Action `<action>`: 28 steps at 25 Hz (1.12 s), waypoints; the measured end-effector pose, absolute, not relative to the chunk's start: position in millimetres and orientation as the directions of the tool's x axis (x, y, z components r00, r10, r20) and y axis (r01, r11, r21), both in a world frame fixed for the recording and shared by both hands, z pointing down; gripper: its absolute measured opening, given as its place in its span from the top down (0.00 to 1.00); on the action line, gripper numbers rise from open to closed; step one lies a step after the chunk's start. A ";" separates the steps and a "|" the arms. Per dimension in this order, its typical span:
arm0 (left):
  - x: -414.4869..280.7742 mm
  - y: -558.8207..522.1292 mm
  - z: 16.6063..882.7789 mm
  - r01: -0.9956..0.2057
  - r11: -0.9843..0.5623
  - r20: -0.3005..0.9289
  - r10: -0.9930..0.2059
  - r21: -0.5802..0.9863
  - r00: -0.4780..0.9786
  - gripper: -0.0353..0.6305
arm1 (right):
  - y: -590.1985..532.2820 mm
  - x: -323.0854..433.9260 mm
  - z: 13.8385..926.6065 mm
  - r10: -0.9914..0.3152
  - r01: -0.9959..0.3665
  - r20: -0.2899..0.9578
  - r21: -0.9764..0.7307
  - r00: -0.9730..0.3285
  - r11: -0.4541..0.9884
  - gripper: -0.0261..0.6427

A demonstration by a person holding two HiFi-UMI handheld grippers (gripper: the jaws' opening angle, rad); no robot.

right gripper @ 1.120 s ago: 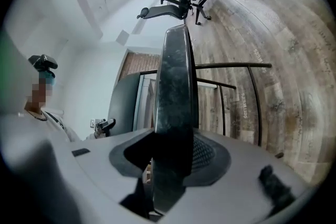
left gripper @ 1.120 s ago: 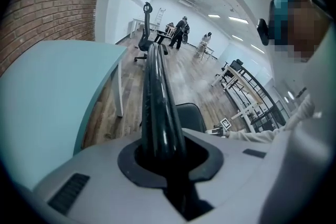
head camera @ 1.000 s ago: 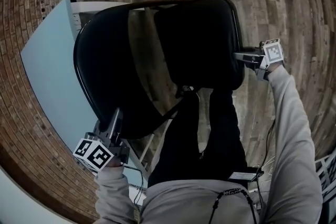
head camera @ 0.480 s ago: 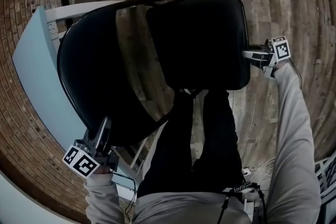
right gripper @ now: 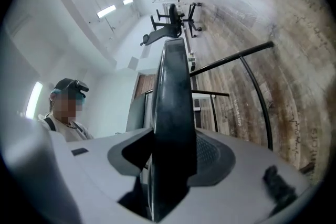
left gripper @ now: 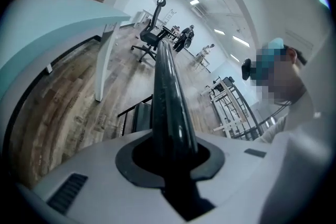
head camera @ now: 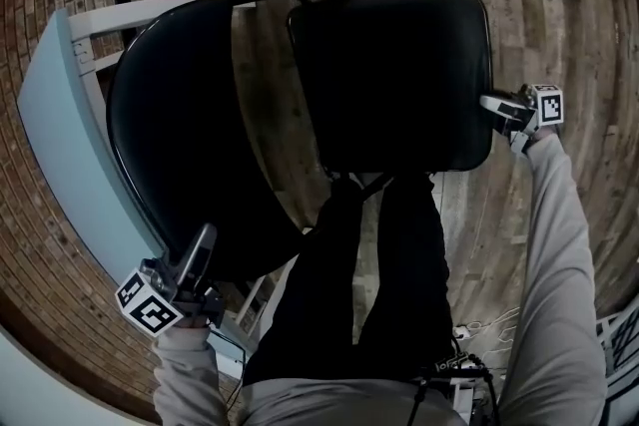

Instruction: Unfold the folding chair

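The black folding chair stands partly opened in the head view, its backrest (head camera: 170, 145) at the left and its padded seat (head camera: 399, 75) at the right. My left gripper (head camera: 197, 254) at the lower left clamps the backrest's black frame tube (left gripper: 169, 97), which runs straight out between its jaws; those jaws are opening slightly. At the right, my right gripper (head camera: 496, 107) grips the seat's edge (right gripper: 172, 92), seen edge-on between its jaws, which are also opening. Both pads still look pressed on the chair.
A light blue tabletop (head camera: 55, 145) on white legs sits close behind the backrest at the left. The person's legs in black trousers (head camera: 384, 264) stand just under the seat. Cables (head camera: 479, 329) lie on the wooden floor. An office chair (left gripper: 149, 36) and a white rack (left gripper: 231, 107) stand farther off.
The seat has swung farther from the backrest and to the right, so the chair stands wider. Both grippers have sunk, the right one also moving rightward with the seat's edge.
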State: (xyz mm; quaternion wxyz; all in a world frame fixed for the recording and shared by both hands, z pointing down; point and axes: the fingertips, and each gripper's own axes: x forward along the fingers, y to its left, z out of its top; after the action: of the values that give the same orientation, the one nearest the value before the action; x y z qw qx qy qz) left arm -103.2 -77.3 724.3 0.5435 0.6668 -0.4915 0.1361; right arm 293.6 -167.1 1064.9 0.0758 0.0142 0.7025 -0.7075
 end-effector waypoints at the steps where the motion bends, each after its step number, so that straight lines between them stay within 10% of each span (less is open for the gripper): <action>1: -99.6 -78.6 724.3 -0.813 0.069 0.725 -0.502 0.578 0.472 0.82 | -169.0 296.3 1067.7 -0.119 0.128 -0.126 -0.992 -0.985 -0.004 0.68; 9: -100.4 -77.5 725.1 -0.833 0.053 0.736 -0.502 0.550 0.454 0.83 | -169.6 297.6 1070.6 -0.195 0.082 -0.079 -0.997 -0.978 -0.005 0.67; 15: -101.6 -78.5 725.3 -0.893 -0.035 0.775 -0.483 0.448 0.408 0.82 | -169.9 317.8 1076.7 -0.346 -0.239 0.218 -0.971 -0.913 0.017 0.45; 19: -90.2 -68.1 722.2 -0.922 -0.265 0.848 -0.380 0.283 0.369 0.41 | -139.5 337.2 1057.7 -0.310 -0.457 0.407 -0.882 -0.859 0.109 0.42; 28: -158.6 -68.4 600.1 -0.948 -0.158 0.715 -0.626 0.275 0.311 0.38 | -82.7 308.6 929.0 -0.343 -0.549 0.483 -0.826 -0.805 0.127 0.42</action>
State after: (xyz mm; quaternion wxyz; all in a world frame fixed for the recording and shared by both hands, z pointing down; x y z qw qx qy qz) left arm -158.6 -68.4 600.1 0.3573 0.7266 -0.5416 0.2258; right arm 308.6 -82.7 929.0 -0.0874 -0.2994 0.7455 -0.5890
